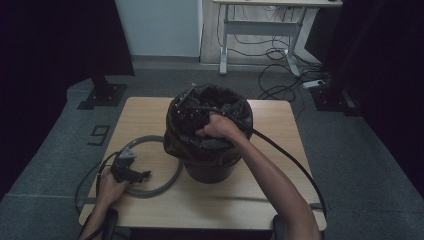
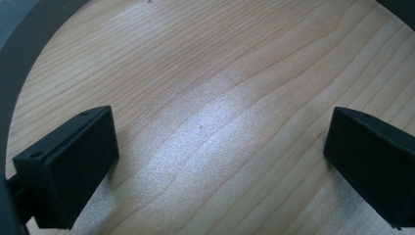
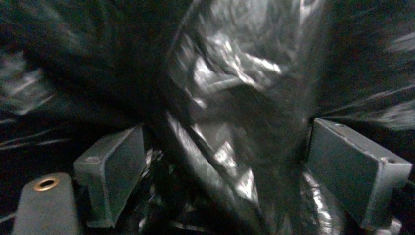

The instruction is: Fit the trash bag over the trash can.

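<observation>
With its jaws spread wide, the right gripper is reaching into the black bag lining the bucket at the table's centre, apparently to seat the liner, while the left gripper is resting unclenched inside the grey ring.

Black bin bag smeared by motion blur between the right gripper jaws; any contact unclear.

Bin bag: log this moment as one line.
right gripper: open, inside bin bag, film between fingers | left gripper: open, resting on table inside grey ring
</observation>
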`<state>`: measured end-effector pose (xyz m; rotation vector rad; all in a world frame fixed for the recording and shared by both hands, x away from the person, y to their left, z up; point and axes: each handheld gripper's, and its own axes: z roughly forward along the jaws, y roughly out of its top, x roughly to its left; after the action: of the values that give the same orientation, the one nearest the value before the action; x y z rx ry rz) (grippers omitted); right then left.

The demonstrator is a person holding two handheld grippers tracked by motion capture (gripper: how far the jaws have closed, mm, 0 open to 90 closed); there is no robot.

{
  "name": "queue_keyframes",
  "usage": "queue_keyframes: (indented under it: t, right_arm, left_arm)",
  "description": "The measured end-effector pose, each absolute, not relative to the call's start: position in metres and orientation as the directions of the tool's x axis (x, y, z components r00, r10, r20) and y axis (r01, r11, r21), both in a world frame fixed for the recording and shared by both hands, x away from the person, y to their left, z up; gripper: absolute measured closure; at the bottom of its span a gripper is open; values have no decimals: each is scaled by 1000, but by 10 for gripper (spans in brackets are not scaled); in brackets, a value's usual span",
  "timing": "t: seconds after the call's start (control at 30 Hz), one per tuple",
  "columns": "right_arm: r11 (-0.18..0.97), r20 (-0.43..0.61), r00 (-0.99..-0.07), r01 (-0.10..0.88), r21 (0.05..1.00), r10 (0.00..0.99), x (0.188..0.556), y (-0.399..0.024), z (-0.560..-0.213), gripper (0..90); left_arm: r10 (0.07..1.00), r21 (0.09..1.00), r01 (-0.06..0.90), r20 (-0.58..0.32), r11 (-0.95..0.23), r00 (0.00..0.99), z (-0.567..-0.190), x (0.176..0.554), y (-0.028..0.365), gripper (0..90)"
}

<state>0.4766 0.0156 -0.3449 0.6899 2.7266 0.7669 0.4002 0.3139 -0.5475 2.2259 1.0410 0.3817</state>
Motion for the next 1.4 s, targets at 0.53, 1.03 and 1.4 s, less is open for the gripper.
queue_keyframes:
  t: [0.53, 1.03, 1.4]
  right_arm:
    - [683, -85, -823, 402, 610, 561, 503, -46, -329, 141]
    - [599, 24, -828, 425, 679, 559, 498, -26, -306, 415]
    - [676, -10, -858, 398, 621, 514, 491, 0, -326, 154]
  left_arm:
    - [765, 660, 577, -7, -480, 644, -547, 400, 314, 0]
    - [765, 660, 577, -7, -480, 644, -547, 400, 314, 0]
    - [765, 660, 578, -7, -480, 644, -547, 400, 314, 0]
